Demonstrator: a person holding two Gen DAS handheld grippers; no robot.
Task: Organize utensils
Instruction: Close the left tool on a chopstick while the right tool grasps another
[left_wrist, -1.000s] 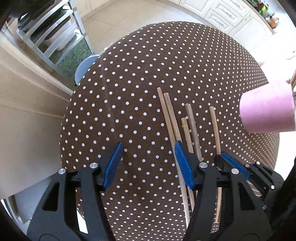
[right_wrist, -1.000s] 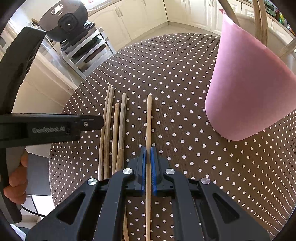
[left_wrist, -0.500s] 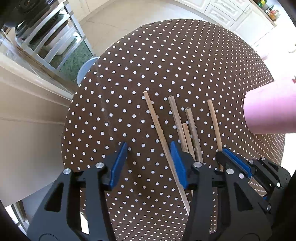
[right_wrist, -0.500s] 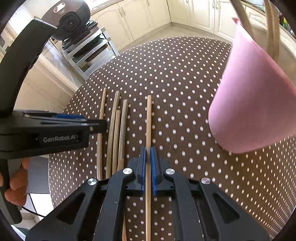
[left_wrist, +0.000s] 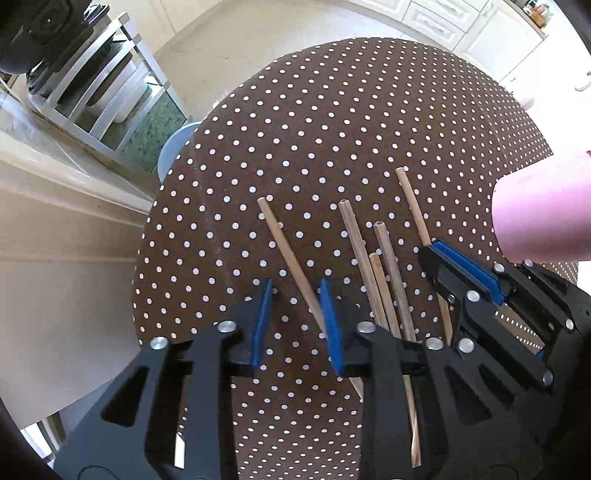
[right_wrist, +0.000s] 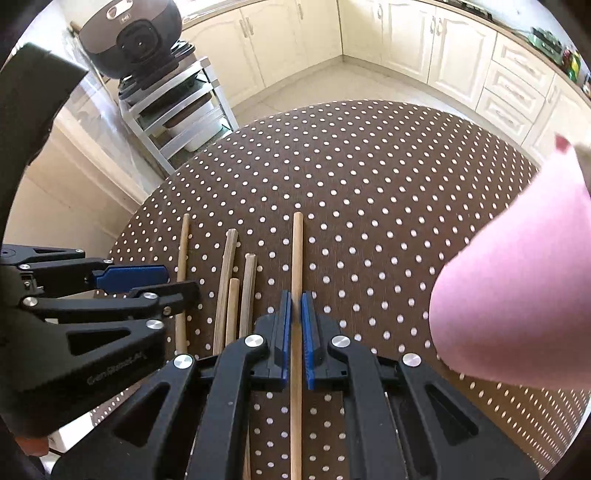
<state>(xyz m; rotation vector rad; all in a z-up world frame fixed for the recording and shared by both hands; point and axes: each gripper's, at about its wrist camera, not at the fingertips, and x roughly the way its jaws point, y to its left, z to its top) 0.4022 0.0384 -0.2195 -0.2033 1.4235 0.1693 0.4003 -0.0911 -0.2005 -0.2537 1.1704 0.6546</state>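
Several wooden chopsticks lie side by side on the brown polka-dot table. My left gripper points straight down over the leftmost chopstick. Its jaws are closing; the stick lies between them against the right pad, and the left pad is clear of it. In the right wrist view that gripper sits by the same stick. My right gripper is shut on the rightmost chopstick, and it also shows in the left wrist view. Three chopsticks lie loose between the two. A pink cup stands at the right.
A metal rack with a round black appliance stands beyond the table's left edge. Cream cabinets line the far wall. A pale blue stool sits under the table edge. A person's fingers hold the left gripper's handle.
The left jaws have narrowed a lot. The leftmost chopstick has swung away from the bundle to the left. The right gripper, still shut on its stick, has shifted a little.
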